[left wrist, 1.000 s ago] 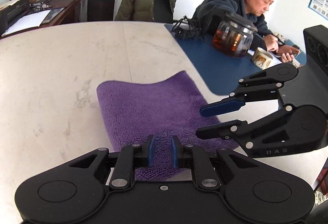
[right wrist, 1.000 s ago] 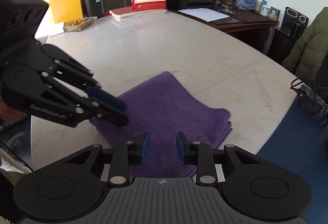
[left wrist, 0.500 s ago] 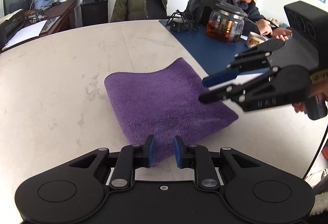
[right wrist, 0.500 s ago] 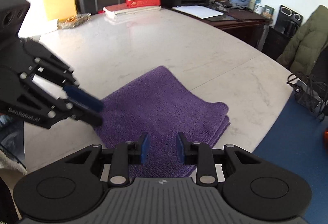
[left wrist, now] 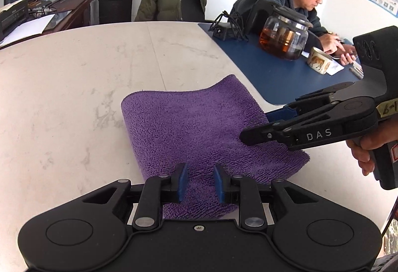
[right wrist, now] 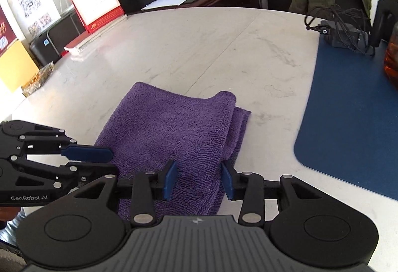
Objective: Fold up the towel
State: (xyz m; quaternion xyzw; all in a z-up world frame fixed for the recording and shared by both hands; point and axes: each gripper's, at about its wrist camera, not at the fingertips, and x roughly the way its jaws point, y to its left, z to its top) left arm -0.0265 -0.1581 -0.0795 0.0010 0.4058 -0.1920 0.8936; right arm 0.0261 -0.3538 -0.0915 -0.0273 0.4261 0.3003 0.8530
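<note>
Towel, purple terry cloth (right wrist: pixel 174 132), entered by us as a compact folded rectangle lying flat on the pale marble-look desk (left wrist: pixel 74 87), toward its near edge and beside the dark blue desk mat (right wrist: pixel 348 122) without touching it. We count several stacked layers along its right-hand side in the right wrist view, the top layer curling up slightly at the far corner, so we judge the folding largely done. Our left gripper (left wrist: pixel 198 182) hangs over the near end of the towel, its blue-padded fingers a little apart and opening, cloth seen between them but no pad pressing it. Our right gripper (right wrist: pixel 199 180) hangs over the layered side, its fingers wider apart and also opening, nothing pinched. We read both as letting go after a fold. Remaining, as we judge it: perhaps one more fold, or only flattening the raised corner; we cannot tell which is intended.
</note>
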